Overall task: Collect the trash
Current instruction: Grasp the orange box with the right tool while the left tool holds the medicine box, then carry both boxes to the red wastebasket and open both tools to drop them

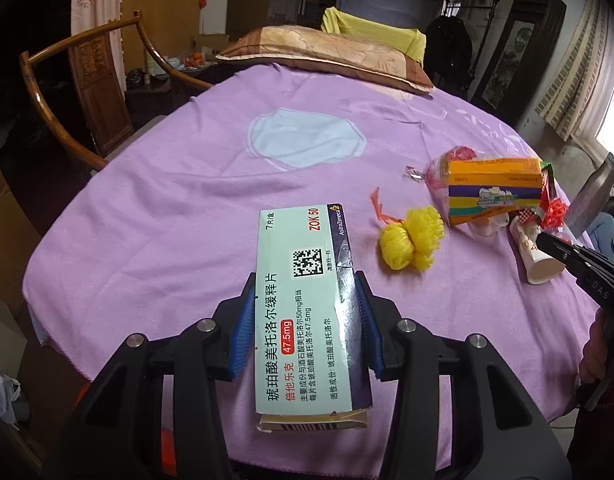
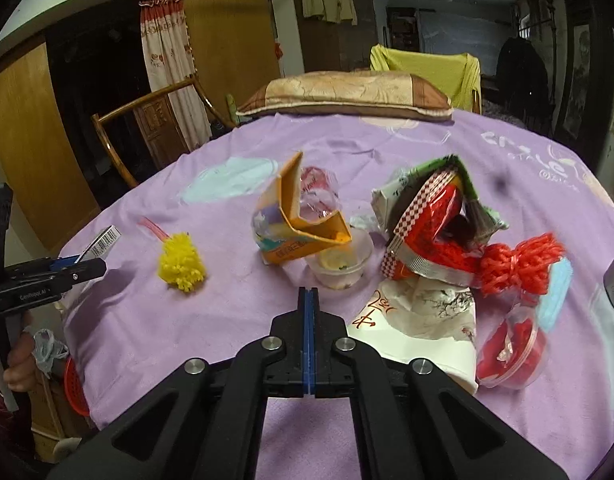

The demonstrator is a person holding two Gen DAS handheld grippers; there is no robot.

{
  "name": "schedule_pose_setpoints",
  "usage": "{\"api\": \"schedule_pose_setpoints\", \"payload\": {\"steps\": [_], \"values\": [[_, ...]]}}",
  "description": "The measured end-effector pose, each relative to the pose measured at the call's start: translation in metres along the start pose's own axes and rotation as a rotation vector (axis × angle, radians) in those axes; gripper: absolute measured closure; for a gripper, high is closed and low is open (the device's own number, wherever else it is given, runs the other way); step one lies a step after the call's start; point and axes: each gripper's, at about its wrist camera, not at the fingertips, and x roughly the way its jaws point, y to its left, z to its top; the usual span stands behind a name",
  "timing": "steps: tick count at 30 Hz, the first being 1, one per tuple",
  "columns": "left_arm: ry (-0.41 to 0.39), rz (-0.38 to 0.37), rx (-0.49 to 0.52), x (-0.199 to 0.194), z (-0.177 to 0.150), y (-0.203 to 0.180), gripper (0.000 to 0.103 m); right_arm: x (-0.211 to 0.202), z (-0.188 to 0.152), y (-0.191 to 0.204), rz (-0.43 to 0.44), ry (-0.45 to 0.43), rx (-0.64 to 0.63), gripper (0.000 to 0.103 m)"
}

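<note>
Closest to the left wrist camera, the left gripper (image 1: pixel 305 320) clamps a pale green medicine box (image 1: pixel 303 304) between its blue pads, holding it above a counter (image 1: pixel 147 220) draped in purple cloth. Beyond it on the cloth lies a yellow mesh bundle (image 1: pixel 411 240), and further right stands an orange carton (image 1: pixel 493 190) beside a tipped paper cup (image 1: pixel 537 254).

From the right wrist camera, the right gripper (image 2: pixel 308 300) has its jaws pressed fully together with nothing between them, poised over the cloth. Just ahead sits a clear plastic cup (image 2: pixel 341 268) with a lemon slice, touching the orange carton. To the right lie a red foil packet (image 2: pixel 427 236), a red mesh bundle (image 2: pixel 515 264) and a clear lidded container (image 2: pixel 511 352).
</note>
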Motion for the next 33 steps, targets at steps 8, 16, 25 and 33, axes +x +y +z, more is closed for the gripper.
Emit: {"api": "schedule_pose_setpoints", "payload": {"steps": [8,16,25,33], "values": [[-0.012,0.015,-0.012,-0.013,-0.009,0.011,0.057,-0.016,0.005,0.013,-0.098,-0.088,-0.052,0.029],[-0.023,0.020,-0.031,-0.023,-0.013,0.023,0.057,0.010,-0.009,0.041,-0.057,0.029,-0.152,0.030],[-0.032,0.034,-0.034,-0.035,-0.024,0.036,0.057,0.038,-0.009,0.039,0.012,0.155,-0.082,0.090],[-0.050,0.081,-0.077,-0.055,-0.036,0.070,0.057,0.008,0.002,0.050,0.069,0.031,-0.008,0.097]]}}
